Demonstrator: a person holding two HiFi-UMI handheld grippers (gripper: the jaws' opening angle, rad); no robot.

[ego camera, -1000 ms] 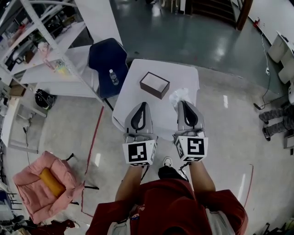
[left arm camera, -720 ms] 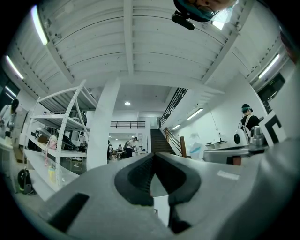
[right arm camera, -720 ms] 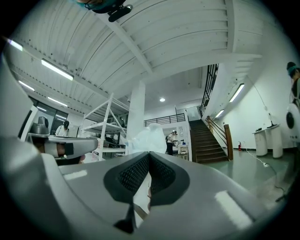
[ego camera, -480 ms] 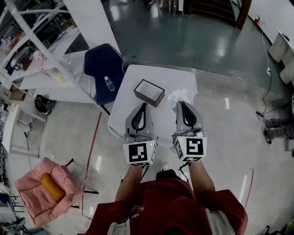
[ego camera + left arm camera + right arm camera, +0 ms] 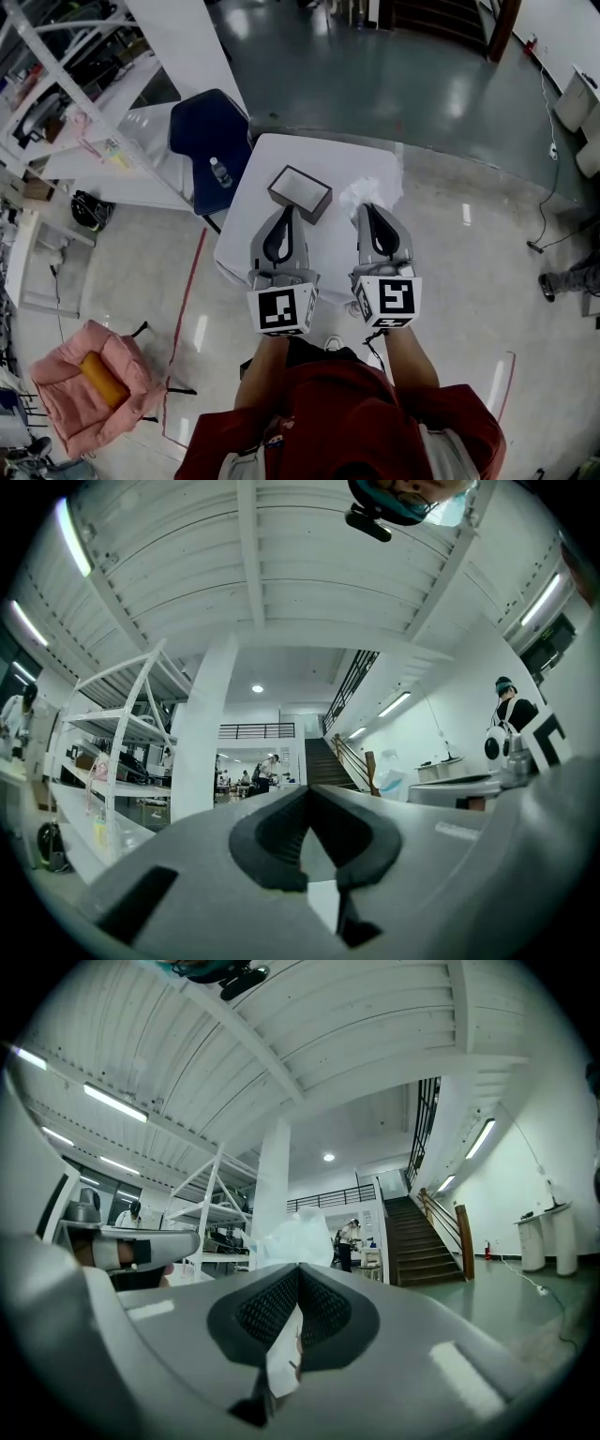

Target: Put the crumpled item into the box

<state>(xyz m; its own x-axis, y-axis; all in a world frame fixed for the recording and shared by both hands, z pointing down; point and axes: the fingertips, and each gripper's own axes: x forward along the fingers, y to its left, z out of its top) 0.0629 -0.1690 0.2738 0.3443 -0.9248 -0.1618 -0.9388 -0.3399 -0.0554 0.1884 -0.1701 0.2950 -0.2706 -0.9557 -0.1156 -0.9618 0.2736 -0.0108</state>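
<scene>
A white table [image 5: 323,155] fills the middle of the head view, with 2 grippers over its near half. The dark box [image 5: 299,192] (open, pale inside) sits on it just ahead of the left gripper [image 5: 284,212], whose jaws meet on nothing. Right of the box, the right gripper [image 5: 367,208] pinches the white crumpled item [image 5: 371,190] at its tips.

The tip of the right gripper [image 5: 367,210] covers the near part of the crumpled item [image 5: 371,189] on the white table [image 5: 323,155], so whether its closed jaws pinch it cannot be told. The table's near edge is hidden under that gripper and the left gripper [image 5: 284,212]. Left of the table, the bottle [image 5: 219,172] is too small to read; far right of it, a person's legs [image 5: 566,278] are cut by the picture's edge.
</scene>
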